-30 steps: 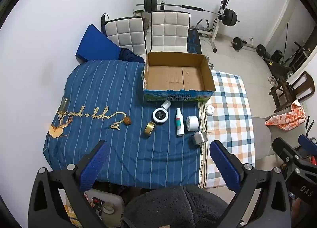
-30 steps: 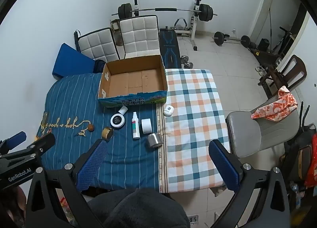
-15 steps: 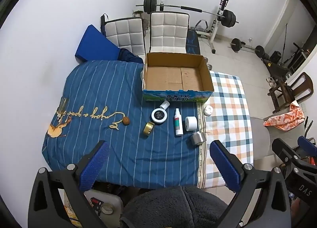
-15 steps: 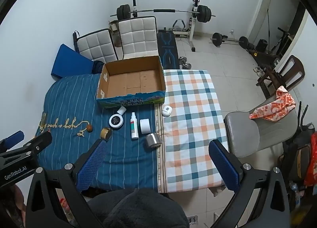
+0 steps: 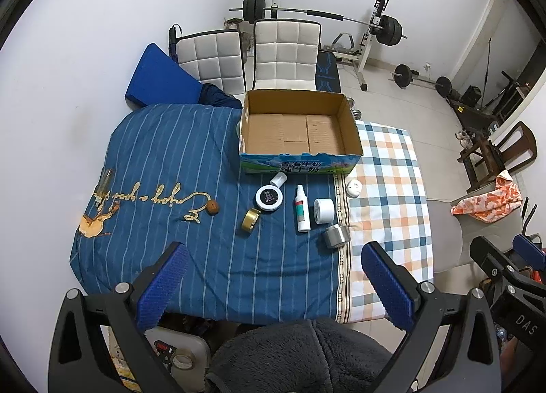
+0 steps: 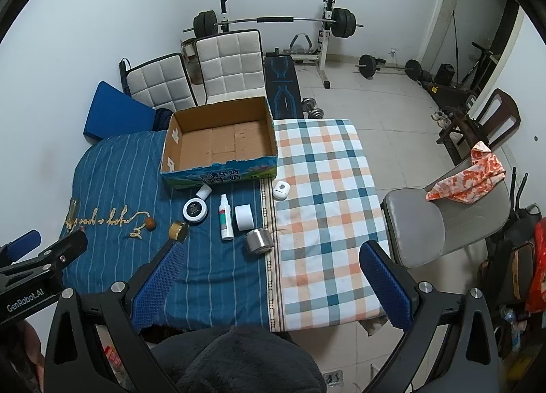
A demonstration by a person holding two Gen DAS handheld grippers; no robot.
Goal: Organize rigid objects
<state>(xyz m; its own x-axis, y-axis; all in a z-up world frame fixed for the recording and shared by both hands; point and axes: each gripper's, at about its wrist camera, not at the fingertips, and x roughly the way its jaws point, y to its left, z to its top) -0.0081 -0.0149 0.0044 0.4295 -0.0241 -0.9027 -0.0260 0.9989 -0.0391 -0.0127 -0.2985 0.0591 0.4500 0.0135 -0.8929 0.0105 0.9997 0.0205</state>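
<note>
An open, empty cardboard box [image 5: 300, 157] [image 6: 218, 176] stands at the far side of the cloth-covered table. In front of it lie a black-lidded round tin [image 5: 269, 199] [image 6: 195, 210], a white spray bottle [image 5: 301, 213] [image 6: 225, 217], a white tape roll [image 5: 324, 210] [image 6: 244, 217], a silver tape roll [image 5: 337, 236] [image 6: 259, 240], a gold tape roll [image 5: 250, 220] [image 6: 178, 230], a small white cup [image 5: 278, 179], a white round device [image 5: 354, 187] [image 6: 281, 190] and a walnut [image 5: 213, 207] [image 6: 150, 223]. My left gripper [image 5: 273, 285] and right gripper [image 6: 269, 282] are open and empty, high above the table's near edge.
A blue striped cloth [image 5: 153, 161] covers the left of the table, a checked cloth [image 6: 324, 188] the right. A glass vial [image 5: 102, 186] lies at the far left. Two white chairs [image 5: 283, 52], a grey chair [image 6: 426, 222] and a barbell rack [image 6: 273, 21] surround the table.
Both views have shifted slightly; the table objects sit a little higher in the frames. Nothing on the table has moved, and both grippers stay open.
</note>
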